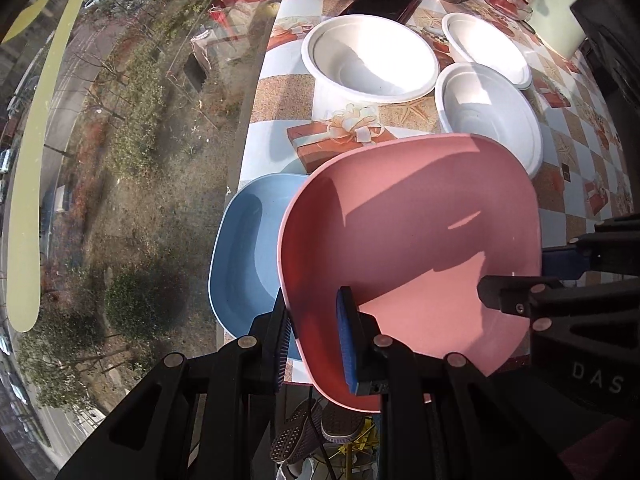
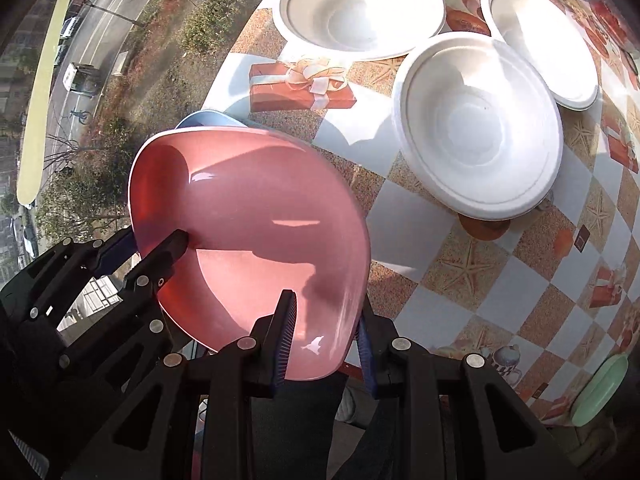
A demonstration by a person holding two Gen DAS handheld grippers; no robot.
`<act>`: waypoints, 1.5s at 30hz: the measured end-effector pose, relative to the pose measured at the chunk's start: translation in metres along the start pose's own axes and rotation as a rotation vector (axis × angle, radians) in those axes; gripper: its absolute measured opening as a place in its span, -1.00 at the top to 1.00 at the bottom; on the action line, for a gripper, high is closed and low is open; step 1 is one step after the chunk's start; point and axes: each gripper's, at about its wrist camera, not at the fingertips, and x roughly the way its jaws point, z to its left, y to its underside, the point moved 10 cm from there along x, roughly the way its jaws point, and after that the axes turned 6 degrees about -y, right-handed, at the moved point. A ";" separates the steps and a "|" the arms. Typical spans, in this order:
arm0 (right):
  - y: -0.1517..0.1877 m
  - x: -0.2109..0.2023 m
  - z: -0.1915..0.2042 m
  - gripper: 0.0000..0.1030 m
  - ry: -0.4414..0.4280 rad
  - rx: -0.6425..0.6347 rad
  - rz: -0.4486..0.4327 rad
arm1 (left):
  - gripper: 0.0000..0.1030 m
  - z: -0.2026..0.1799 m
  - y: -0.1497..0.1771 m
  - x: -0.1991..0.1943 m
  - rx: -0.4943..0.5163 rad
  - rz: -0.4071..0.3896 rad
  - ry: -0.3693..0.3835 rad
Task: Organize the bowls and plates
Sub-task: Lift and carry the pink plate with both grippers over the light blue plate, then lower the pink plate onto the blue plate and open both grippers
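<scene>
Both grippers are on the pink rounded-square plastic plate (image 1: 412, 256) right now, and it is up off the bench (image 1: 576, 152), tilted, over the bench's near-left corner. The left gripper (image 1: 316, 344) has its jaws closed on the plate's near rim, one blue pad under, one on top. The right gripper (image 2: 326, 336) pinches the opposite near edge the same way, jaws closed on the rim.

Directly below sits the pale blue rounded-square plastic plate (image 1: 244, 256), flat at the bench's left edge and partly hanging over it by the window. That looks like the target: pink onto blue. To do this well, I'd say level the pink plate first, line its corners up with the blue one's, lower it evenly with both grippers, and only then let go. The blue plate's overhang is the worry; a push on its outer side could tip it off the edge.

Count time. Plates: two here, pink and blue, plus a mint-green plate edge (image 2: 600, 388) at the bench's near-right corner, so three. White round paper bowls (image 1: 370, 58): three, clustered mid-bench toward the far side, open side up, rims just beside or overlapping each other, not nested yet.
</scene>
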 end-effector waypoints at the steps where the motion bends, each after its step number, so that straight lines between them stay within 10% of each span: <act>1: -0.001 0.004 0.004 0.38 -0.002 -0.007 0.007 | 0.54 0.004 0.000 0.000 -0.006 0.001 -0.005; 22: -0.024 0.076 0.061 0.38 -0.123 0.003 0.093 | 0.53 0.059 -0.009 0.027 -0.041 0.002 -0.065; 26: -0.030 0.078 0.066 0.37 -0.148 0.004 0.078 | 0.12 0.058 -0.018 0.027 -0.011 -0.029 -0.069; 31: -0.022 0.061 0.049 -0.54 -0.131 -0.016 0.056 | -0.34 0.064 -0.013 0.022 -0.035 -0.034 -0.081; 45: 0.014 0.033 -0.049 -0.54 -0.095 0.293 0.018 | -0.52 -0.013 -0.004 0.003 0.079 -0.011 0.044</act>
